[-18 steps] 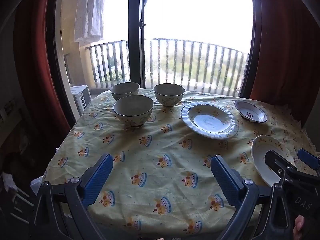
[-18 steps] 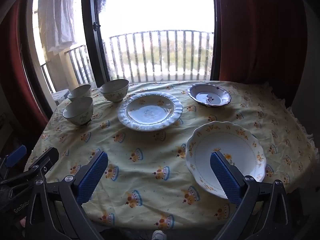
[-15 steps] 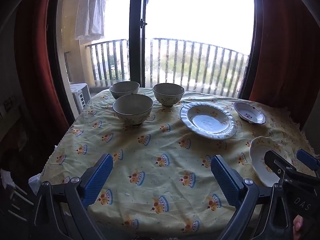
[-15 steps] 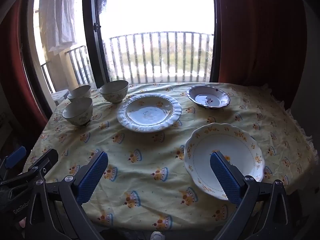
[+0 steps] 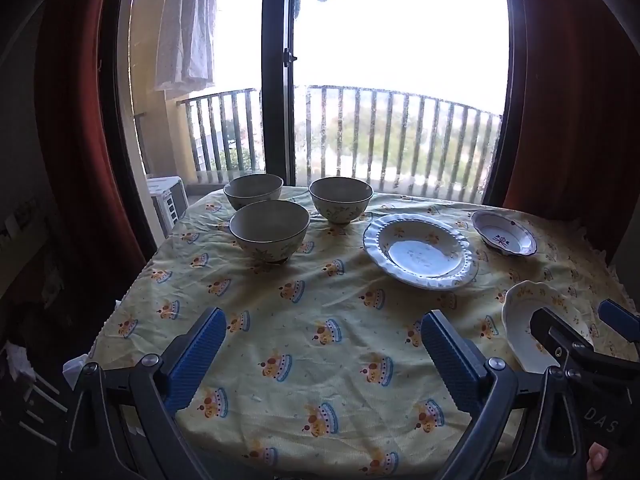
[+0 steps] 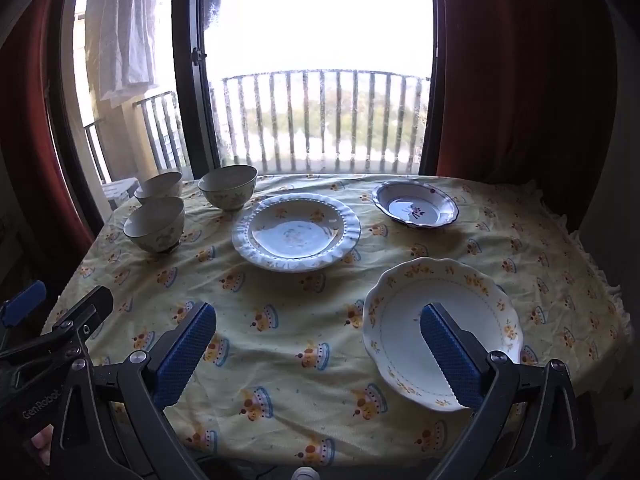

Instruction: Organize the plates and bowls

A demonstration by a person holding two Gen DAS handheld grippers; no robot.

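Left tongs (image 5: 320, 354) and right tongs (image 6: 318, 354) gape wide, holding nothing. The yellow-flowered plate (image 6: 444, 332) lies beneath the right tongs at 3 o'clock on the counter (image 6: 280, 344) (yellow cloth); ruffled plate (image 6: 296, 232) at 12, three bowls (image 5: 268, 230) at 11.

This was a home, a dining corner beside a balcony. The counter wore a wrinkled yellow tablecloth printed with little crowns (image 6: 304, 344), laid with everyday crockery: three cream ceramic bowls (image 5: 269, 229) at upper left of the cloth and a white scalloped plate with a blue rim (image 6: 296, 232) near the middle. Behind it, filling the top of the frame, stood a dark-framed glass sliding door (image 5: 280, 80) opening onto a balcony with a barred metal railing (image 6: 324, 120). Heavy red curtains (image 6: 520, 80) hung at the sides, and white laundry (image 5: 186, 28) hung outside at upper left.
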